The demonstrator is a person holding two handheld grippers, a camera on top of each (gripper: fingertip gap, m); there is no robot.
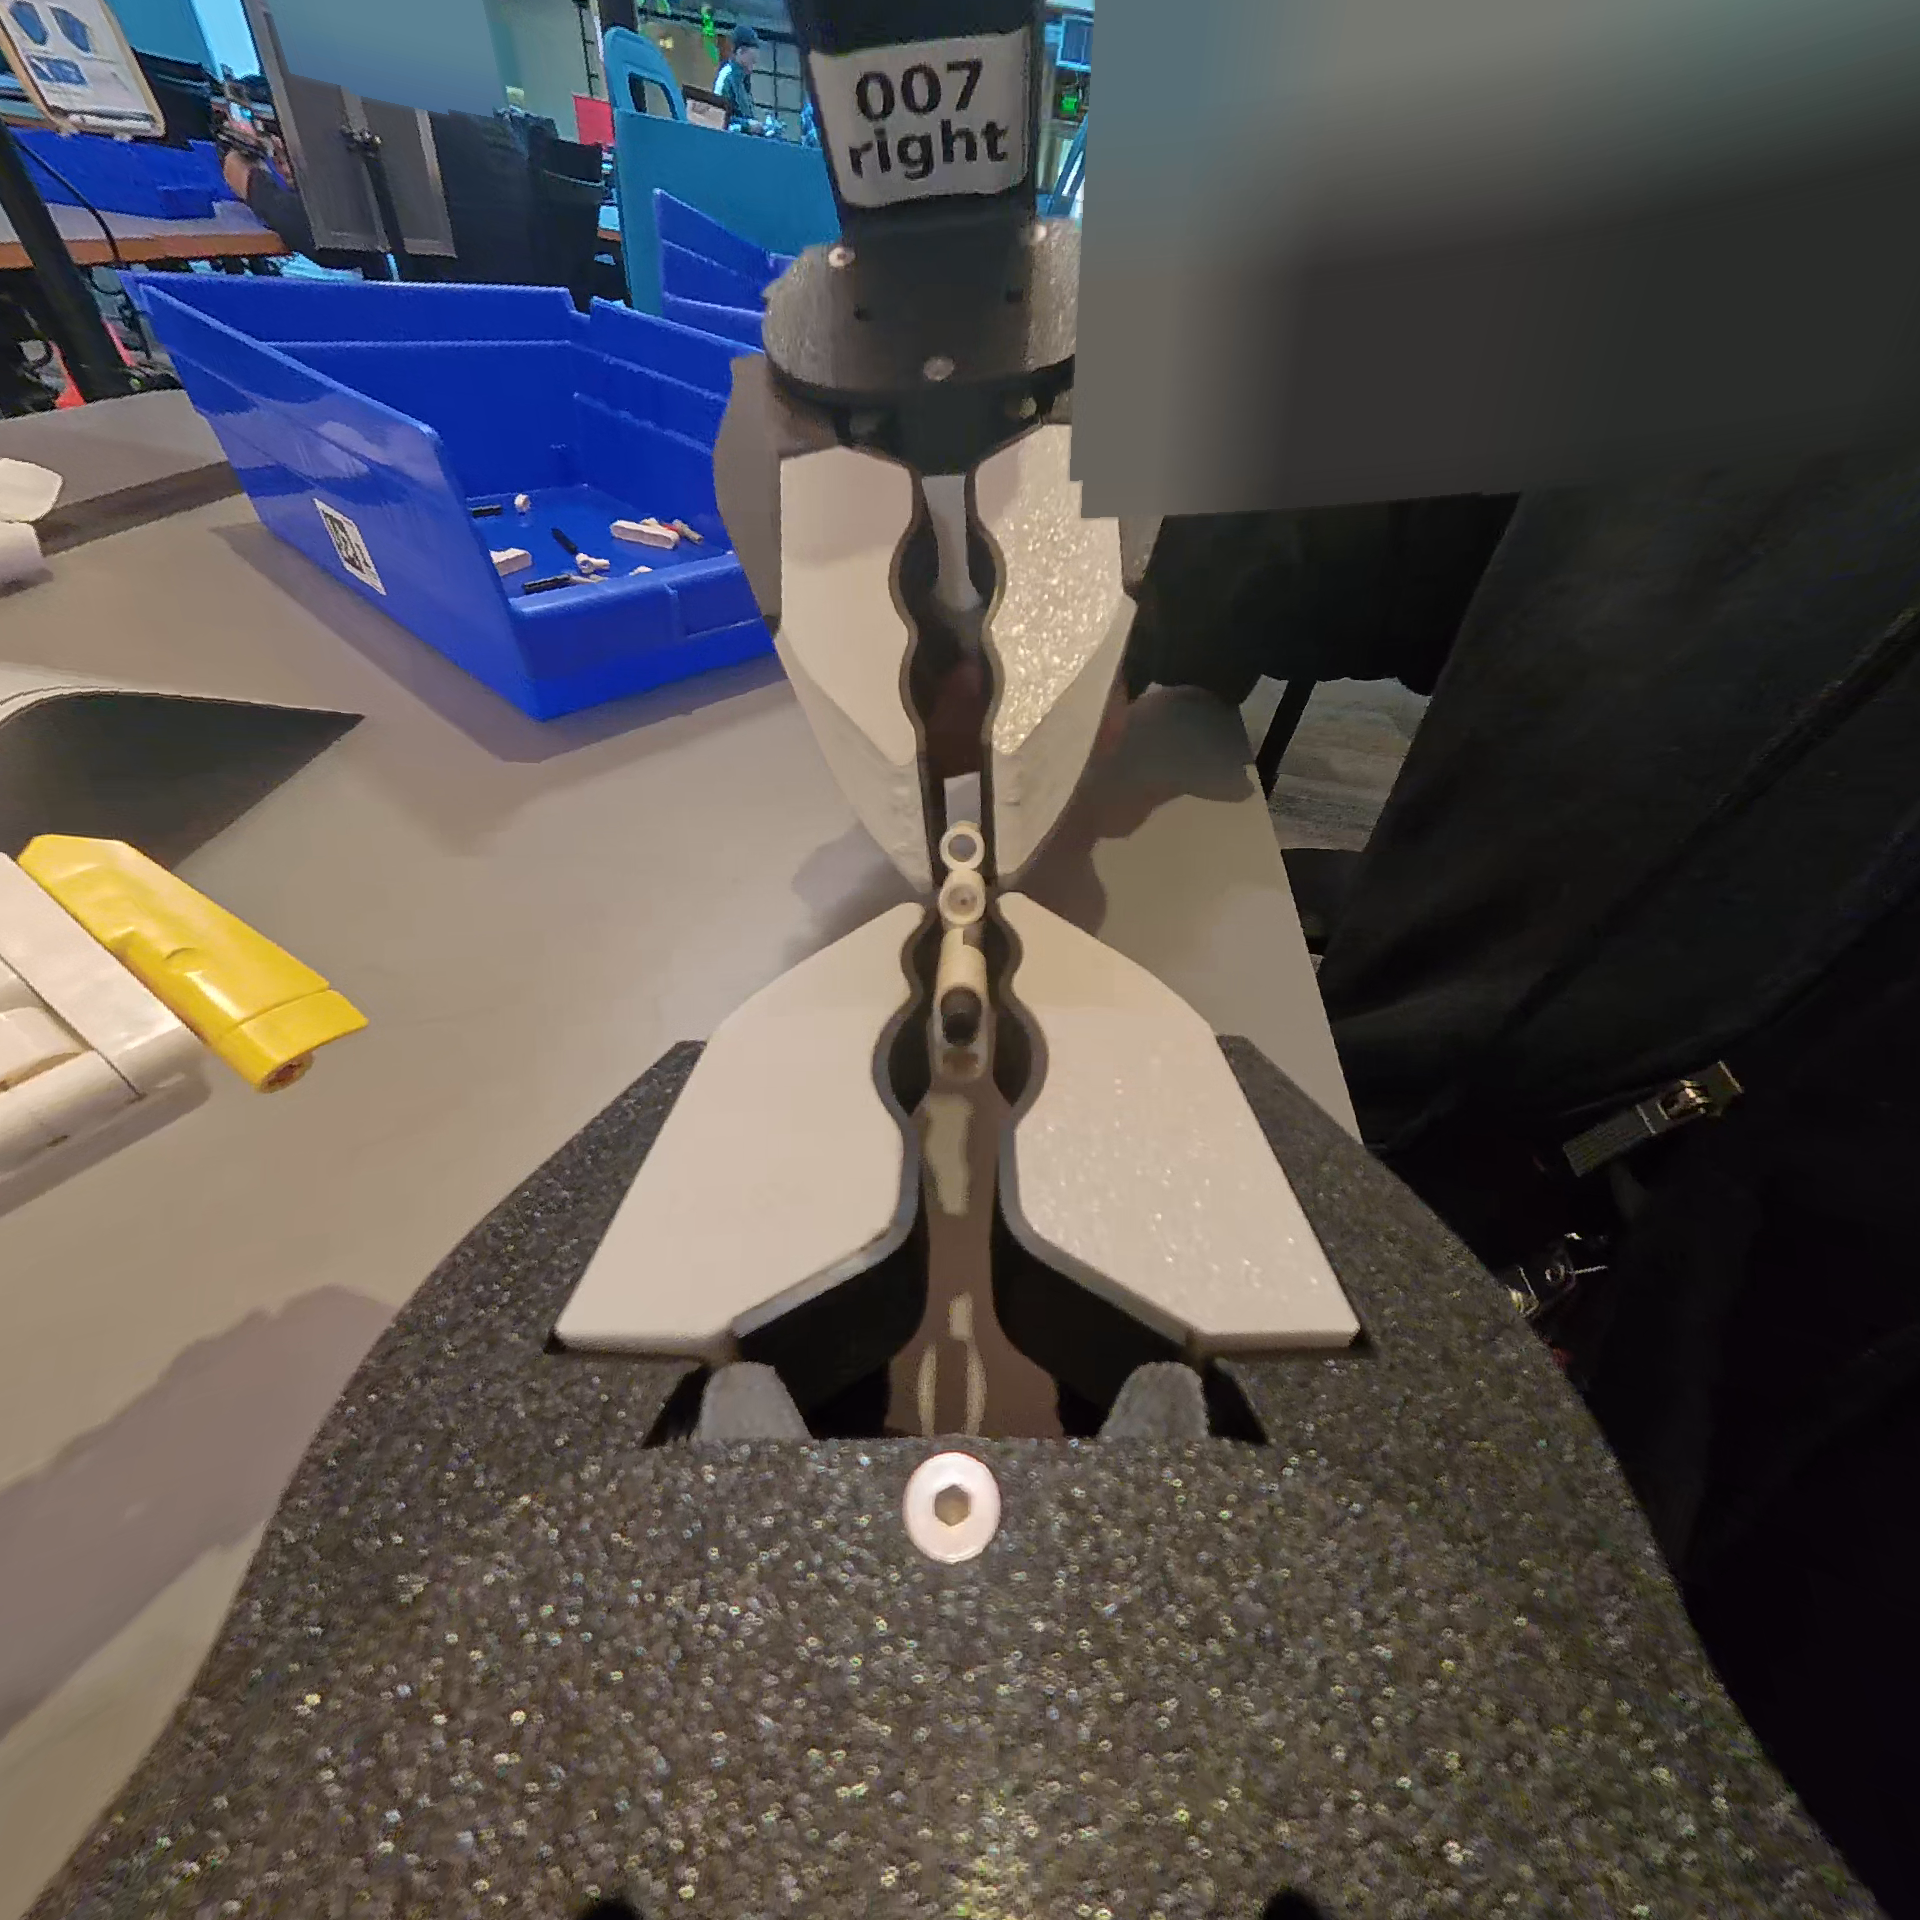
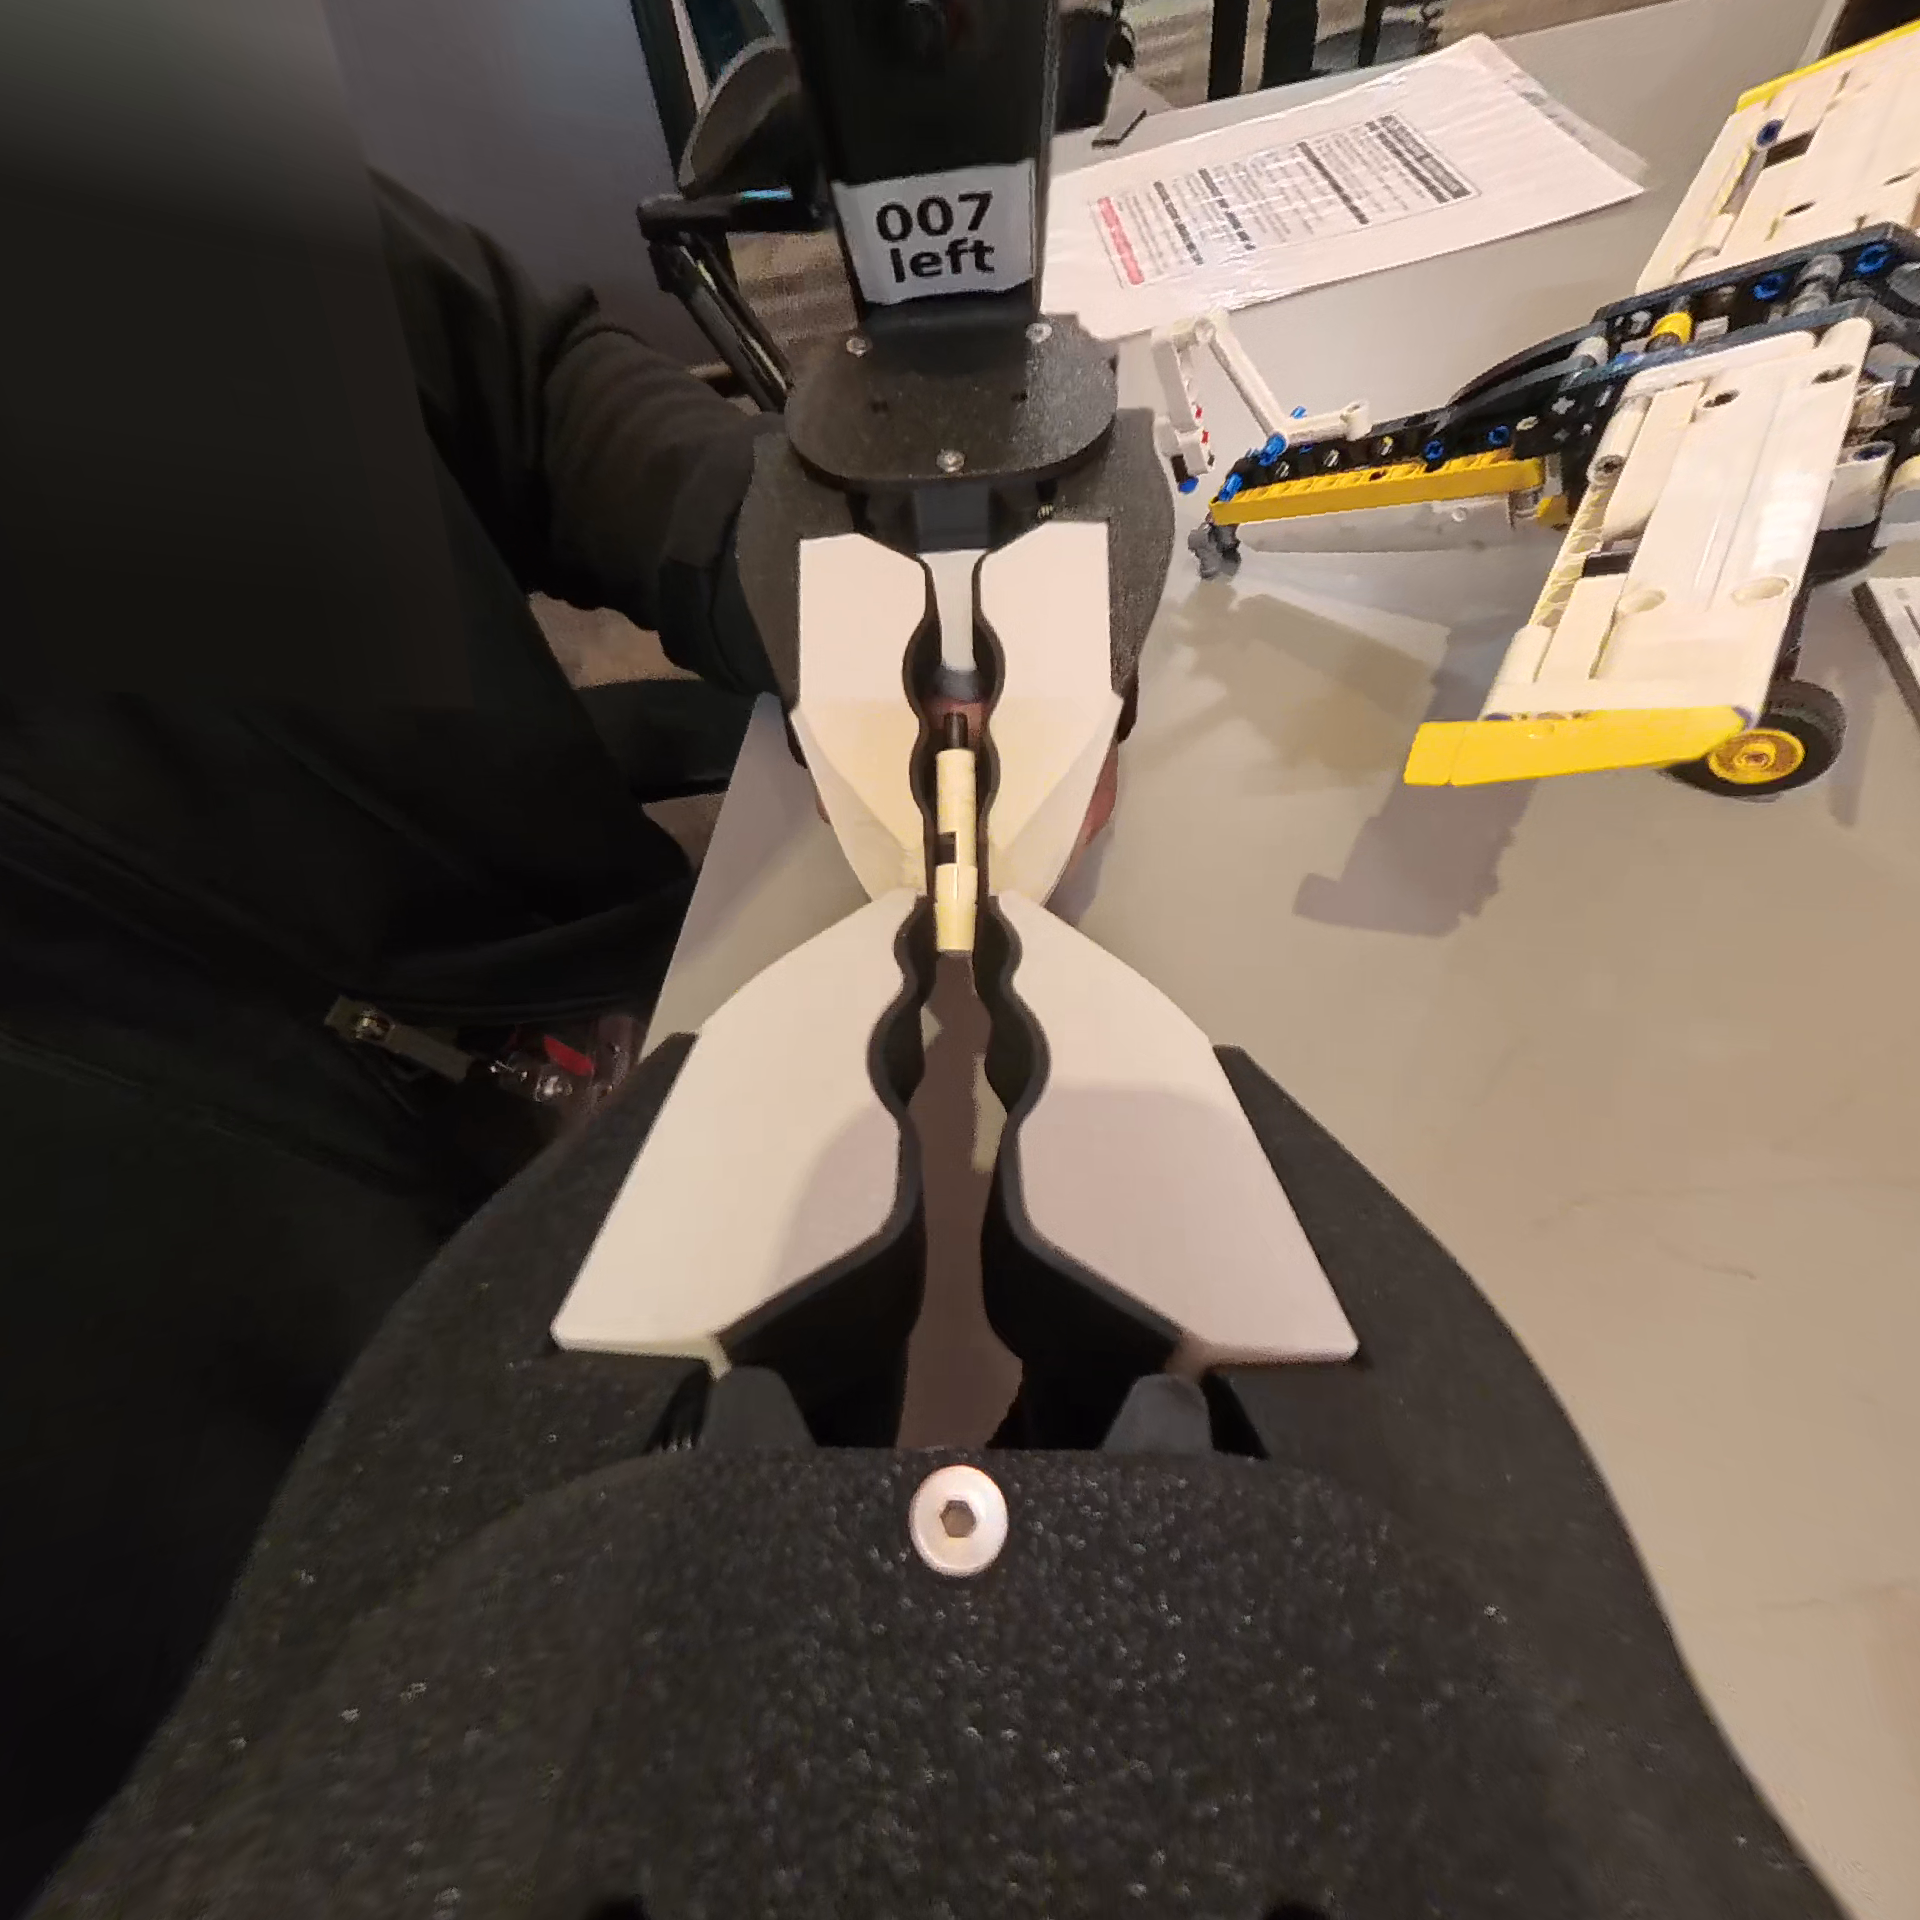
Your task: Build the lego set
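Observation:
Both grippers meet tip to tip above the grey table's (image 1: 468, 883) near edge. My left gripper (image 1: 961, 920) is shut on a small white tube connector (image 1: 956, 977) with a black pin (image 1: 956, 1023) in its rear end. It also shows in the right wrist view (image 2: 954, 790), held between the left gripper's fingers. My right gripper (image 2: 956, 914) is shut on a short white connector piece (image 2: 954, 920). In the left wrist view this piece (image 1: 961, 847) shows as two round holes. The two white pieces meet end to end at the fingertips.
A blue bin (image 1: 416, 436) with several small loose parts stands at the far left. A white and yellow brick-built vehicle (image 2: 1662, 520) lies to the right, its yellow panel (image 1: 187, 966) near my left gripper. A printed sheet (image 2: 1330, 177) lies behind. A person in dark clothing (image 2: 260, 727) sits at the table edge. My two grippers' fingertips are within a few centimetres of each other.

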